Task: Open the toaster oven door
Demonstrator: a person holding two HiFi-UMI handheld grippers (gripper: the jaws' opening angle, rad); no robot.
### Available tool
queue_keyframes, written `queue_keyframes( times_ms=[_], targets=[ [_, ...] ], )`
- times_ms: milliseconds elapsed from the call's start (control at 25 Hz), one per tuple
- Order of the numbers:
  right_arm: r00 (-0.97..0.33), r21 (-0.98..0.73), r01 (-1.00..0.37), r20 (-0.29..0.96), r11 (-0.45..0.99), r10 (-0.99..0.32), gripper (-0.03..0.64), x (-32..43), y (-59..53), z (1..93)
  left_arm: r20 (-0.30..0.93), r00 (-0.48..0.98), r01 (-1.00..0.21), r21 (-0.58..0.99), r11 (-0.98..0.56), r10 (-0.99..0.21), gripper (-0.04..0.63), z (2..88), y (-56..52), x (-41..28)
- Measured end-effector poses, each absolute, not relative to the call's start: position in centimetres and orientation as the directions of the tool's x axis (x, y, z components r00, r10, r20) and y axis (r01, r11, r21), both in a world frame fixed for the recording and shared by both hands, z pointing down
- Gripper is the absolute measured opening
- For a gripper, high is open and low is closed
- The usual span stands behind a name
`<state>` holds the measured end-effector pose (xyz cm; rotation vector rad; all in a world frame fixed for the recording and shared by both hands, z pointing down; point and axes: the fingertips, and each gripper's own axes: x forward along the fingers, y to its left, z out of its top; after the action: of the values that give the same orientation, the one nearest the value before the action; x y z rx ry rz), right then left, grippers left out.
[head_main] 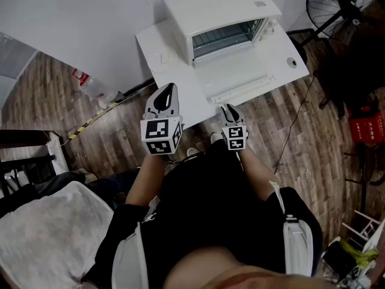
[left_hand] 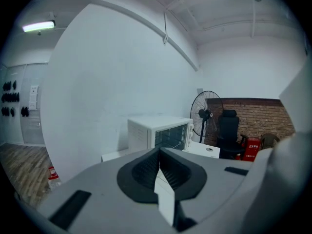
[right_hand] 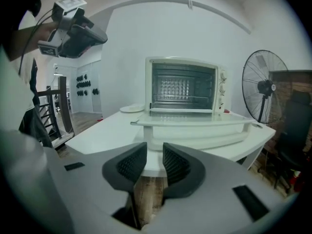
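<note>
As seen from the head view, the toaster oven (head_main: 219, 11) sits upper ctr of frame on a white table (head_main: 157, 47). Its door (head_main: 236, 71) is folded down flat toward the person, w/ the handle bar at the near edge. The right gripper (head_main: 228, 108) hangs just short of that edge, not touching. The left gripper (head_main: 170, 88) is left of it, tip over the table's near part in the frame.

Right gripper view: claw released, jaws parted, nothing between them, wood floor showing through the gap. The door lies level ahead. This view alone gives the wire rack inside, the control knobs (right_hand: 223, 89) face-on, and a plate (right_hand: 131, 109) at mid-left on the table.

Left gripper view: claw clenched, pads pressed together on nothing. The oven is seen obliquely at ctr, w/ a standing fan (left_hand: 204, 115) and an office chair (left_hand: 229, 130) at right.
</note>
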<state>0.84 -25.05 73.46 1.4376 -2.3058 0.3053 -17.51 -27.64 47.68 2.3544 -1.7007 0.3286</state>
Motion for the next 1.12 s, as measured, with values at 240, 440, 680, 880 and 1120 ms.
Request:
queue_keyframes(
  times_ms=[240,440,680,880,1120],
  targets=[
    [-0.342,-0.007,-0.930,0.375,0.366,-0.862,0.002,4.7,-23.9,68.5,0.281,0.342,-0.939,0.072,-0.335,-0.897,0.012,47.5,-27.9,-16.9],
    [-0.309,-0.013,-0.950,0.208,0.313,-0.928,0.002,6.4,-25.0,59.0,0.260,0.383,-0.924,0.094,-0.371,-0.886,0.012,47.2,-27.9,-15.5],
    [-0.226,0.040,-0.972,0.114,0.231,-0.967,0.000,8.2,-26.4,49.6,0.227,0.419,-0.908,0.116,-0.402,-0.879,0.012,46.7,-27.8,-13.6],
    [-0.211,0.053,-0.976,0.044,0.213,-0.977,0.001,8.7,-27.4,44.2,0.212,0.431,-0.902,0.112,-0.416,-0.877,0.012,45.8,-28.3,-12.4],
    [-0.231,0.071,-0.970,0.041,0.234,-0.972,0.002,8.6,-28.4,43.5,0.189,0.426,-0.905,0.104,-0.414,-0.885,0.012,44.6,-28.6,-11.7]
  ],
)
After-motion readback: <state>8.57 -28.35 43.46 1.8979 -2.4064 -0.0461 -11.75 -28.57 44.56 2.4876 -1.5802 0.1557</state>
